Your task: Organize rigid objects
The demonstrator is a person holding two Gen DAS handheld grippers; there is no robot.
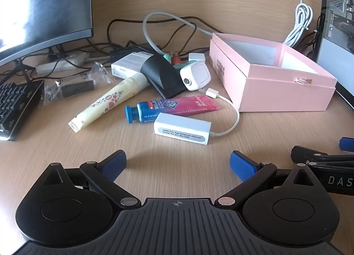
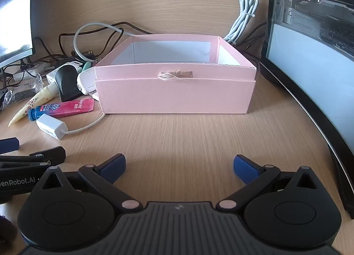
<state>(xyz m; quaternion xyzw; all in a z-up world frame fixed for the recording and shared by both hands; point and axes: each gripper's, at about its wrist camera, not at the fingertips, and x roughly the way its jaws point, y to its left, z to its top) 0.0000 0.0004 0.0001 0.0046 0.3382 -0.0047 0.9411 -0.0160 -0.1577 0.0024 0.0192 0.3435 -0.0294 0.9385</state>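
Toothpaste tube point(image 1: 170, 109) flat — cap pointing left

Adapter point(image 1: 181, 131) left of box point(image 1: 285, 93)

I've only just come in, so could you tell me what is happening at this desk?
A person holds two gripping tools over a wooden desk, both open and empty. The left tool faces a pile of loose items: a white Ethernet adapter, a blue-and-pink tube and a cream tube. The right tool faces an open pink box. What shows of its inside is bare, so sorting has apparently not started.
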